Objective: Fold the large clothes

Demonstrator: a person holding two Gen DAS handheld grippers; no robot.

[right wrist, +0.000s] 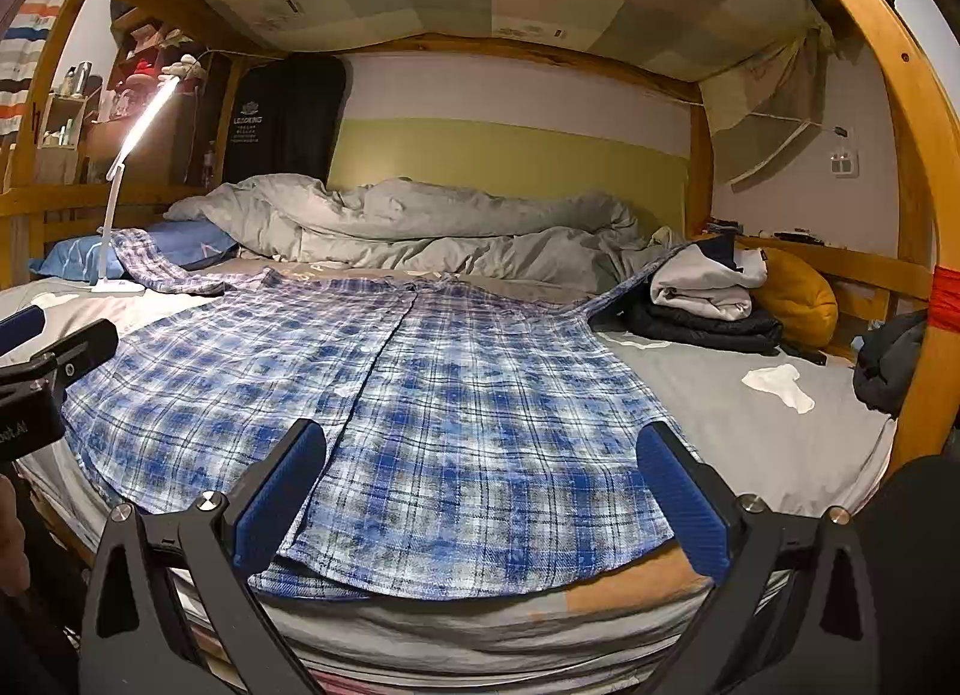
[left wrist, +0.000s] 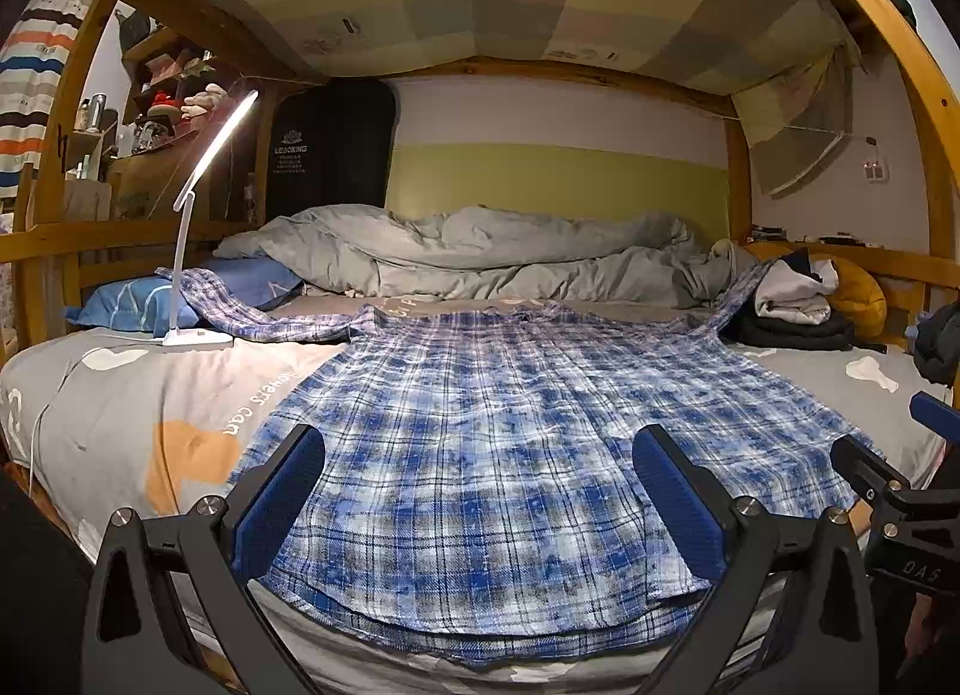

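Note:
A large blue and white plaid shirt (left wrist: 480,443) lies spread flat, front up, on the bed, hem toward me, sleeves stretched out to both sides at the far end. It also shows in the right wrist view (right wrist: 432,407). My left gripper (left wrist: 480,509) is open and empty, hovering over the hem's left part. My right gripper (right wrist: 480,509) is open and empty, over the hem's right part. The right gripper shows at the right edge of the left wrist view (left wrist: 900,491), the left gripper at the left edge of the right wrist view (right wrist: 42,359).
A lit white desk lamp (left wrist: 192,251) stands on the bed at the left by a blue pillow (left wrist: 138,305). A crumpled grey duvet (left wrist: 480,257) lies at the back. Folded clothes (right wrist: 708,299) and a yellow cushion (right wrist: 798,293) sit at the right. Wooden bunk posts (right wrist: 924,215) frame the bed.

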